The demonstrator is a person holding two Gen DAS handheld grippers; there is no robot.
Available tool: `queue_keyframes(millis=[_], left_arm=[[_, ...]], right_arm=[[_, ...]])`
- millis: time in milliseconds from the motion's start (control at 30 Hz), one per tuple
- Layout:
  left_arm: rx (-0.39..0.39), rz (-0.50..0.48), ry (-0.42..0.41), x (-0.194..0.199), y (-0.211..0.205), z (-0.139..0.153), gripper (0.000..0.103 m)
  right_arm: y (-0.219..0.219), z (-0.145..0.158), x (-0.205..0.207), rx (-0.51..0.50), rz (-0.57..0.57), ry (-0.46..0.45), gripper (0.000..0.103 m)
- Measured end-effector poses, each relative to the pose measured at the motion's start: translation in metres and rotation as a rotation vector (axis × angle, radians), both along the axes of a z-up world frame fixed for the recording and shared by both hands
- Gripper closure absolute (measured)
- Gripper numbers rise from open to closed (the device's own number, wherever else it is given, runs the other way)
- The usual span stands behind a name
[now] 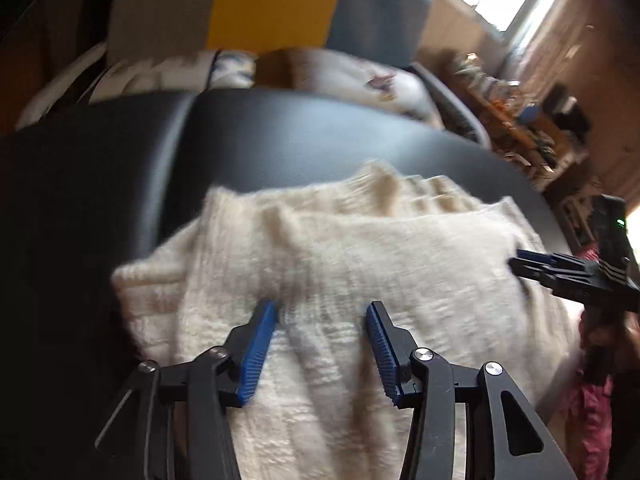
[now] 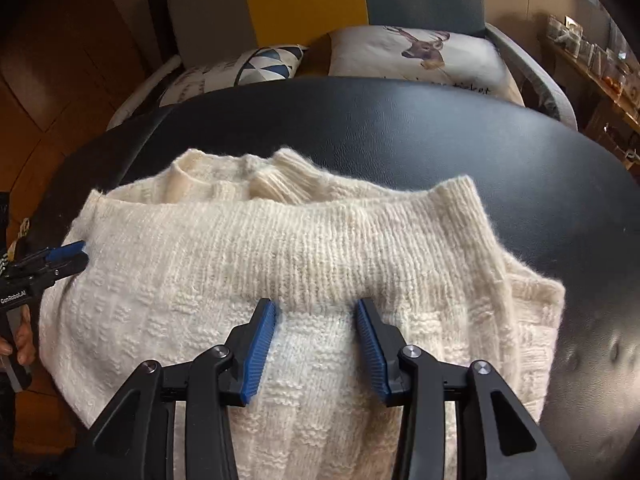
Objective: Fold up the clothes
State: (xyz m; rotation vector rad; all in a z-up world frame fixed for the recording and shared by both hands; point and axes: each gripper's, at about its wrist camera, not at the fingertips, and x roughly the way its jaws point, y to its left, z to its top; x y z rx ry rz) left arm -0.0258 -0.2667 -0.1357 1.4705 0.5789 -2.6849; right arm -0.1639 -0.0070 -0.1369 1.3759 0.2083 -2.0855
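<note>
A cream knitted sweater lies folded on the black table, its ribbed hem turned up towards the collar and a cuff at the far side. My right gripper hovers open over the sweater's near middle, with nothing pinched. In the blurred left wrist view the sweater fills the centre. My left gripper is open above its left part and holds nothing. The left gripper shows at the sweater's left edge, the right gripper at its right edge.
Behind the table stands a seat with a deer cushion and a triangle-patterned cushion. A cluttered shelf runs along the right wall. Wooden floor lies to the left. A hand grips the left tool.
</note>
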Motion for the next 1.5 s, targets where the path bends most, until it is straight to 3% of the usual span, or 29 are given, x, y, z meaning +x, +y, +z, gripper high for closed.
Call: queue_keyframes(millis=[133, 367, 567, 767, 867, 1067, 1333, 1500], left_arm=[[-0.028, 0.036, 0.02, 0.002, 0.001, -0.001, 0.055], [-0.098, 0.026, 0.028, 0.001, 0.005, 0.003, 0.055], [0.01, 0.071, 0.067, 0.017, -0.008, 0.018, 0.055], [0.134, 0.167, 0.094, 0.062, -0.078, 0.04, 0.052], [0.247, 0.189, 0.046, 0.074, -0.108, 0.028, 0.041], [0.423, 0.18, -0.067, 0.076, -0.117, -0.013, 0.035], [0.474, 0.147, -0.068, 0.056, -0.107, -0.023, 0.033], [0.443, 0.138, -0.02, 0.05, -0.101, -0.02, 0.027]], right_arm=[[0.005, -0.003, 0.007, -0.019, -0.013, 0.047, 0.06], [0.007, -0.002, 0.018, -0.021, -0.043, 0.038, 0.06], [0.013, 0.005, 0.029, -0.032, -0.054, 0.026, 0.06], [0.033, 0.038, 0.041, -0.131, -0.054, 0.077, 0.06], [0.042, 0.028, 0.039, -0.112, -0.088, 0.057, 0.06], [0.055, 0.011, 0.038, -0.158, -0.122, 0.018, 0.06], [0.053, 0.006, 0.038, -0.158, -0.111, 0.029, 0.058], [0.056, 0.003, 0.037, -0.184, -0.11, 0.027, 0.058]])
